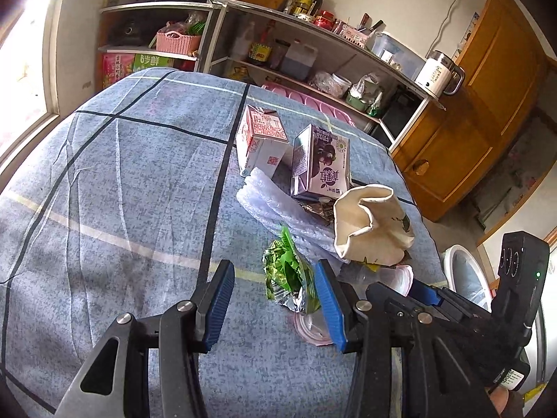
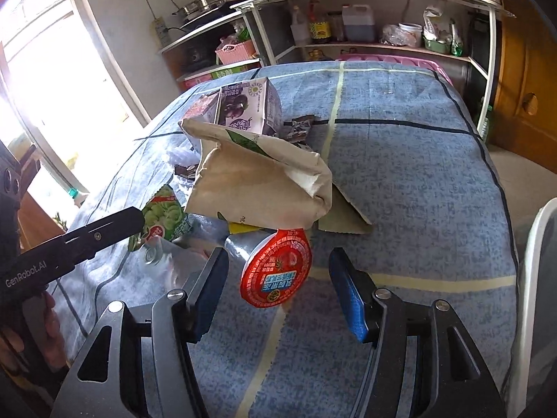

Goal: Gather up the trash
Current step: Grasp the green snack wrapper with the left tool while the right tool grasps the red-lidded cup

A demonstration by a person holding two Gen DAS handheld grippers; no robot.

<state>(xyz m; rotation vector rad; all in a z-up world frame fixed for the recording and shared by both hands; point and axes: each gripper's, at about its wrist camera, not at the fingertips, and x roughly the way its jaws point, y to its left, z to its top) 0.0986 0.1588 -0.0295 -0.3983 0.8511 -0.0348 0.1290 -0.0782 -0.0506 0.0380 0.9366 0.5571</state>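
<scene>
Trash lies in a heap on the blue checked cloth (image 1: 122, 191). My left gripper (image 1: 275, 301) is open around a crumpled green snack wrapper (image 1: 287, 275), which lies close to the right-hand pad. My right gripper (image 2: 280, 296) is open, with a clear cup with a red foil lid (image 2: 278, 271) lying on its side between the pads, which stand apart from it. Behind them are a beige paper bag (image 2: 257, 181), a purple carton (image 1: 322, 163), a red-and-white carton (image 1: 259, 139), bubble wrap (image 1: 271, 202) and dark sweet wrappers (image 2: 299, 125).
A clear round lid (image 1: 310, 331) lies under the left gripper's right finger. A white bin rim (image 2: 536, 278) stands off the table's right edge. Metal shelves (image 1: 313, 35) with bottles and a white kettle (image 1: 438, 73) line the back, beside a wooden cabinet (image 1: 487, 104).
</scene>
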